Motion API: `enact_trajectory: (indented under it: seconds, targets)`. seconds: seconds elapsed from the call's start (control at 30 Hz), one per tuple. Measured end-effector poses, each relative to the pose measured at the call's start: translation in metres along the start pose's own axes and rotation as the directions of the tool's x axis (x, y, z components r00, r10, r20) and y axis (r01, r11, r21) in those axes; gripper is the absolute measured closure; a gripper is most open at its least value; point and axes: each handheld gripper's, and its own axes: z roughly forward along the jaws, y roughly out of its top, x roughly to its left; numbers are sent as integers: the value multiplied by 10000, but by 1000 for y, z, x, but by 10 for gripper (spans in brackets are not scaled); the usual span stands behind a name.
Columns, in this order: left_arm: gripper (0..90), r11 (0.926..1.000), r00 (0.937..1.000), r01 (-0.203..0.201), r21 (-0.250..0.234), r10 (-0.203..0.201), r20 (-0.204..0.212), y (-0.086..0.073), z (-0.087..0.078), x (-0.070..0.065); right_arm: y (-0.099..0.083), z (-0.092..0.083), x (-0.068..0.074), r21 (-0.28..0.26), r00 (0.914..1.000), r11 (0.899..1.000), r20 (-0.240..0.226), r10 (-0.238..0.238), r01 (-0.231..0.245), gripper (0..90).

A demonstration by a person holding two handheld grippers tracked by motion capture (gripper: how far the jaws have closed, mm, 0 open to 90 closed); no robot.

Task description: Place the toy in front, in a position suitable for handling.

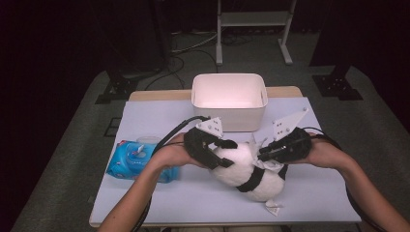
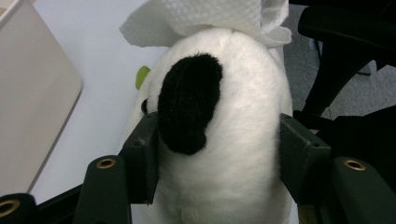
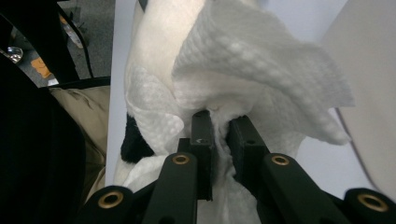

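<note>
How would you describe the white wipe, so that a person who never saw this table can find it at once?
Start at the white bin at the table's far edge. In front of it lies a white plush toy with black patches, clamped by the left gripper. The wipe is the thin, dimpled sheet lying against the toy, pinched in the right gripper.

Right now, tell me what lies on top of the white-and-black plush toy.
A crumpled white paper towel, pinched by the right gripper, lies against the plush toy. The fur beneath it is covered.
</note>
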Motion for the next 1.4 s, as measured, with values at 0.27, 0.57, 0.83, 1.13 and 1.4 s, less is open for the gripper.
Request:
enact_trajectory:
  seconds: [0.27,0.57,0.83,1.13,1.4]
  targets:
    - [242,9995,9999,17,-303,-13,141,-3,7,0,-21,4,3,-14,9994,9995,-125,324,-324,803]
    - [171,9984,9994,345,-442,-342,88,-6,7,4,-26,2,5,26,9993,9993,-99,361,-361,803]
    - [145,9964,9980,573,-621,-555,300,-11,8,6,-33,-4,7,94,9992,9992,18,397,-397,803]
    - [122,9953,9950,752,-610,-709,700,-16,17,6,-46,-13,6,172,9979,9981,262,588,-593,802]
    - [114,9930,9924,867,-802,-790,941,-22,27,6,-53,-15,5,64,9970,9974,303,712,-714,802]
